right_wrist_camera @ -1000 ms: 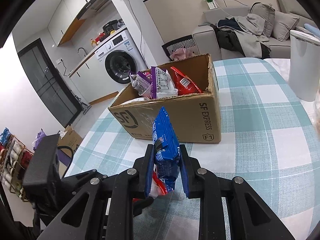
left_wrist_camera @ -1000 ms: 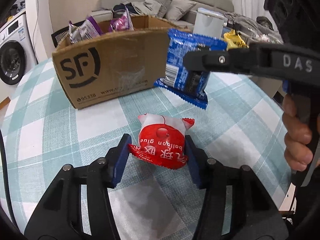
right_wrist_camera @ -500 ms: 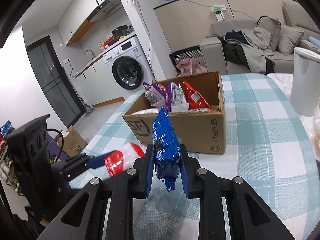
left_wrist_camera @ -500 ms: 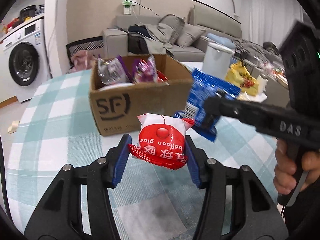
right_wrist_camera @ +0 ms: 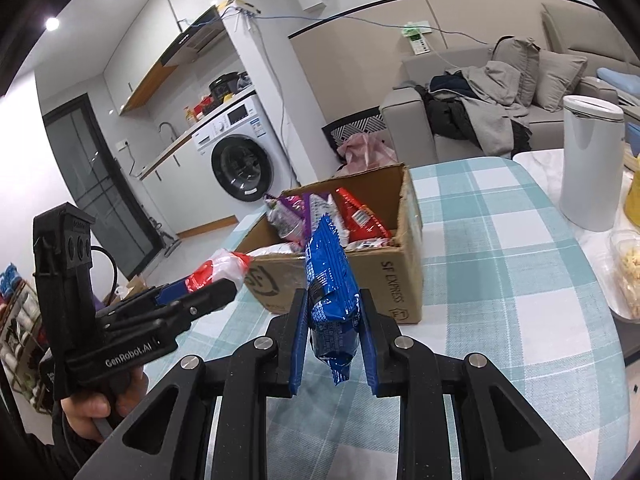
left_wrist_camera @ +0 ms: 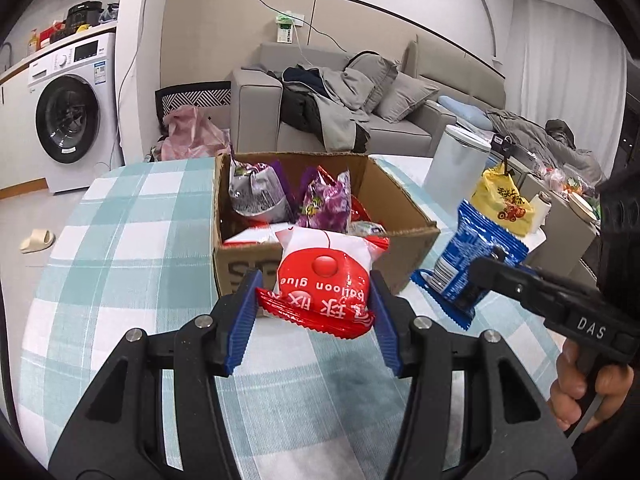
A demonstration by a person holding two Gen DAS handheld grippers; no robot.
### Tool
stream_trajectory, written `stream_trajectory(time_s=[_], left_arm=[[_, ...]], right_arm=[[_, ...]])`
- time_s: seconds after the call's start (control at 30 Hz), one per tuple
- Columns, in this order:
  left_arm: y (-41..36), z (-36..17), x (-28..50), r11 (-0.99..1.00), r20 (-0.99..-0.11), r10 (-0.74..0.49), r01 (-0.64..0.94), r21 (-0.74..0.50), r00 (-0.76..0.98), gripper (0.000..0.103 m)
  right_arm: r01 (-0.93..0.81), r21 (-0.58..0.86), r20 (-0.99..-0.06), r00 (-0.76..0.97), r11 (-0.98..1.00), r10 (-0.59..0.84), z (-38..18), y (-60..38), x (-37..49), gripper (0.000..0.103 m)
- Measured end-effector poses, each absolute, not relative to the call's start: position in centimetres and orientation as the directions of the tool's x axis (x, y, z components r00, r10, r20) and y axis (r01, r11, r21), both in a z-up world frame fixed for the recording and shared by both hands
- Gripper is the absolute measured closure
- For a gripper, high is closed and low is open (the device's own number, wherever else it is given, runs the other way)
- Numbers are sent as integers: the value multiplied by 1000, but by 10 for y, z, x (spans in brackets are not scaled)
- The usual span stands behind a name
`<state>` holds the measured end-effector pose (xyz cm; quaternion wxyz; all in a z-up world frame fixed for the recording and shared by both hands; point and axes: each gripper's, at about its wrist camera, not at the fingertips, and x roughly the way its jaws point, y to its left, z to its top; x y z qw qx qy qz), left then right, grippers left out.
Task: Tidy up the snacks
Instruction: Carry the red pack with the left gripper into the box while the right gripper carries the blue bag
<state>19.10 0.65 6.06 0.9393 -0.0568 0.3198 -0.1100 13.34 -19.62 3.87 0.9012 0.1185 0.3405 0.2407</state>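
Left hand-held gripper (left_wrist_camera: 316, 312) clamps red balloon-glue packet (left_wrist_camera: 326, 280), frame centre; right hand-held gripper (right_wrist_camera: 334, 336) clamps blue snack bag (right_wrist_camera: 330, 292); cardboard box (left_wrist_camera: 404, 216) behind.

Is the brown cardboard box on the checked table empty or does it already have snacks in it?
Partly filled. The brown cardboard box stands open on top, with purple snack packets and a red packet standing inside, and room left near its front wall.
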Motion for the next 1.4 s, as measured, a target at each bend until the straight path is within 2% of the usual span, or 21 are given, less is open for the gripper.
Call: stream_trajectory(time_s=[0.9,1.4], left_arm=[[-9,66,252,968,-577,-250,189,-164,778,53],[-4,59,279,968,-576,-248,184,-169,779,53]], right_arm=[[-299,436,-516,690,849,508,45,-203,165,79],[-297,421,-502,711,857,493,51,-186,186,81]])
